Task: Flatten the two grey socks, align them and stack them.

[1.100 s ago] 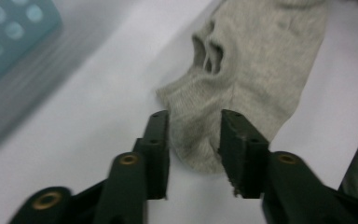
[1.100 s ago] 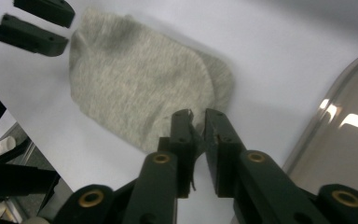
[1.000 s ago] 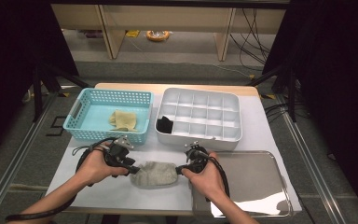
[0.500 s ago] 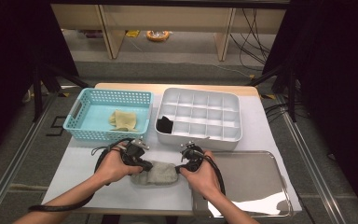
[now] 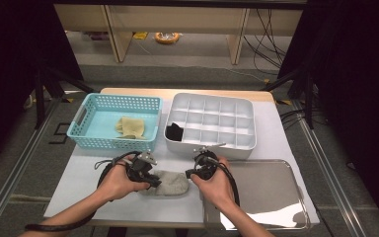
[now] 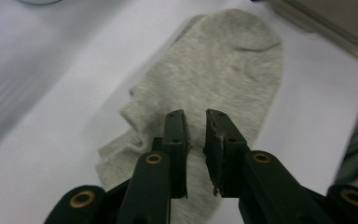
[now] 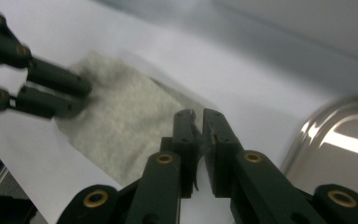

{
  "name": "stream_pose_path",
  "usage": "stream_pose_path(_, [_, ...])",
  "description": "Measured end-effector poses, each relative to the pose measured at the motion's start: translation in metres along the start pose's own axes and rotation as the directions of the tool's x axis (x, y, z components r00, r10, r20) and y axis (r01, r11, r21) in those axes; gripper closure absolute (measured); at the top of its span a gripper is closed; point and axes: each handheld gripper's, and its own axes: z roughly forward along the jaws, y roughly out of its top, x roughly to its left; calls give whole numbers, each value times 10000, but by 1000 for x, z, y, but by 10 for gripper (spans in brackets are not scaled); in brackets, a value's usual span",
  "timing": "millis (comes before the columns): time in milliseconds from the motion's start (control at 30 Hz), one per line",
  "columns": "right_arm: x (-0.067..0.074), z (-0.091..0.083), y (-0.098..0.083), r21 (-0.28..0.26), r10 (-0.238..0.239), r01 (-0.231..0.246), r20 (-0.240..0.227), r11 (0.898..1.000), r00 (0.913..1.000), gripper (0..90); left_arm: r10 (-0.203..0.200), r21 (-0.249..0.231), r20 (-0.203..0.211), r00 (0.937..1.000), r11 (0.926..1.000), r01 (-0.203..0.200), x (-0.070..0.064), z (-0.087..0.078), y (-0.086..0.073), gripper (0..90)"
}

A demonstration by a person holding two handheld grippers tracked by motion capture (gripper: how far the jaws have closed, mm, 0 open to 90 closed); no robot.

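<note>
Left gripper view: left gripper jaws nearly closed, just reopening slightly, poised over grey sock, gripping nothing; right gripper likewise.

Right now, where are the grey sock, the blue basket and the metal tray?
grey sock point(image 5: 171, 182): high view, middle of its fabric.
blue basket point(image 5: 109, 143): high view, near wall.
metal tray point(image 5: 276, 190): high view, bare floor of the tray.

Bright table, dark surroundings, tray glare.
</note>
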Motion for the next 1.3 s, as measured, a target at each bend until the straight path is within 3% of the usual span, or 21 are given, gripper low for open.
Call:
stream_pose_path(33, [4, -3, 3, -103, -119, 117, -159, 9999, 9998, 862, -128, -17, 84, 9999, 9999, 128, -2, 0, -1, 777])
stream_pose_path(100, [4, -2, 3, -123, -324, 321, -214, 9994, 9992, 873, 7, 107, 134, 9999, 9999, -9, -3, 1, -3, 778])
stream_pose_path(167, [9, 0, 3, 354, -307, 324, -493, 9988, 9983, 899, -106, 255, 117, 9999, 9996, 103, -3, 8, -7, 781])
stream_pose_path(267, [10, 4, 1, 629, -281, 311, -474, 9975, 9985, 900, -162, 293, 165, 9997, 9994, 158, -2, 11, -8, 785])
stream_pose_path(300, [10, 7, -2, 886, -63, 99, -412, 9960, 9991, 900, -161, 307, 141, 9998, 9994, 156, -3, 13, -8, 788])
stream_pose_path(433, [6, 14, -5, 986, -105, 144, -396, 9950, 9992, 900, -48, 402, 78, 10000, 9992, 45, -5, 17, -8, 794])
stream_pose_path(467, [7, 15, -6, 1102, 178, -131, -416, 9938, 9990, 900, -48, 402, 78, 10000, 9992, 45, -5, 17, -8, 794])
stream_pose_path(500, [5, 16, -7, 1141, 145, -101, -372, 9934, 9992, 900, -61, 388, 87, 9999, 9992, 58, -5, 17, -8, 793])
stream_pose_path(600, [2, 17, -7, 998, 97, -59, -379, 9950, 9992, 893, -83, 197, 109, 9999, 9998, 80, -4, 12, -9, 782])
stream_pose_path(667, [1, 17, -7, 837, 47, -4, -507, 9965, 9987, 884, -310, -170, 276, 9991, 9994, 315, -4, 4, -12, 770])
stream_pose_path(767, [1, 12, -6, 551, 5, 31, -645, 9985, 9979, 850, -677, -297, 397, 9969, 9972, 689, -1, -4, -17, 634])
stream_pose_path(800, [1, 12, -6, 551, 5, 31, -645, 9985, 9979, 850, -860, -374, 368, 9956, 9955, 874, 1, -7, -19, 634])
stream_pose_path(833, [-1, 11, -5, 325, -195, 218, -685, 9992, 9975, 830, -937, -406, 239, 9953, 9947, 946, 4, -9, -21, 531])
stream_pose_path(933, [-3, 10, -5, 317, -68, 88, -611, 9995, 9981, 799, -816, -616, -187, 9965, 9949, 804, 11, -15, -27, 455])
stream_pose_path(967, [-5, 10, -5, 137, -271, 281, -719, 9995, 9970, 788, -1065, -916, -183, 9941, 9903, 1044, 11, -15, -29, 466])
stream_pose_path(1067, [-7, 8, -5, 20, -324, 326, -627, 9995, 9975, 765, -1360, -1027, -201, 9905, 9857, 1332, 13, -17, -33, 478])
stream_pose_path(1100, [-6, 5, -6, 70, -95, 100, -587, 9999, 9982, 749, -1206, -803, -457, 9916, 9899, 1167, 14, -19, -35, 483])
stream_pose_path(1167, [-7, 5, -6, 40, -205, 207, -513, 9998, 9985, 744, -1146, -614, -430, 9925, 9918, 1118, 17, -22, -36, 503])
stream_pose_path(1233, [-8, 4, -7, -65, -337, 334, -493, 9994, 9982, 738, -1465, -805, -508, 9879, 9866, 1421, 18, -21, -37, 530])
stream_pose_path(1267, [-7, 4, -7, -48, -324, 322, -497, 9995, 9982, 738, -1289, -619, -605, 9898, 9902, 1252, 20, -22, -38, 531])
stream_pose_path(1300, [-7, 4, -7, 10, -203, 204, -570, 9998, 9982, 736, -1635, -888, -636, 9845, 9835, 1576, 20, -20, -39, 527])
